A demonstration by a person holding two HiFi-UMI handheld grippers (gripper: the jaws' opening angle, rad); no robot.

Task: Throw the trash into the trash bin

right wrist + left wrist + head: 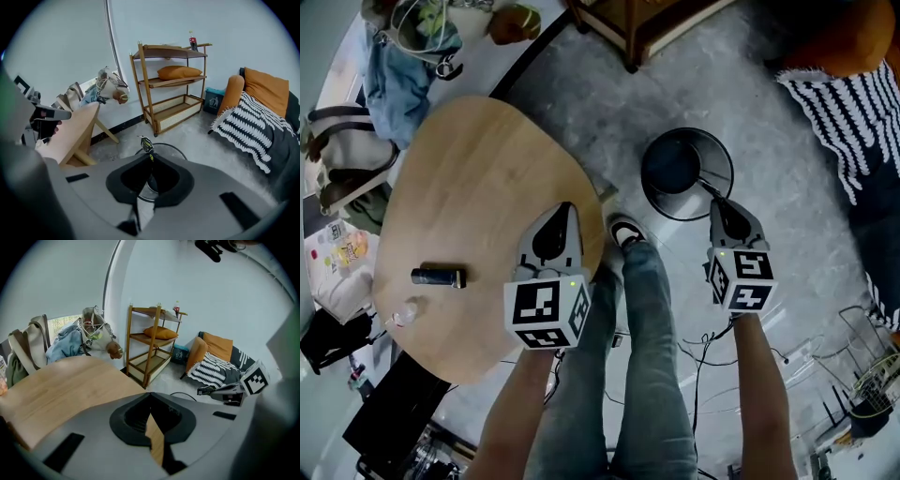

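Note:
A black round trash bin [667, 169] stands on the grey floor to the right of the wooden table [478, 178]. My right gripper [715, 201] hangs over the bin's near rim [174, 148], shut on a small green-and-yellow wrapper [146, 145] that sticks out past its tips. My left gripper [565, 210] is over the table's right edge, jaws together with nothing between them [150, 398]. On the table's near left lie a dark cylinder [438, 277] and a clear crumpled plastic piece [405, 314].
A wooden shelf rack [171, 89] stands by the wall behind the bin. A bed with a striped blanket [255, 129] and orange cushions is at the right. Bags [389, 75] hang beyond the table. My legs and a shoe [625, 231] stand between table and bin; cables [703, 356] lie on the floor.

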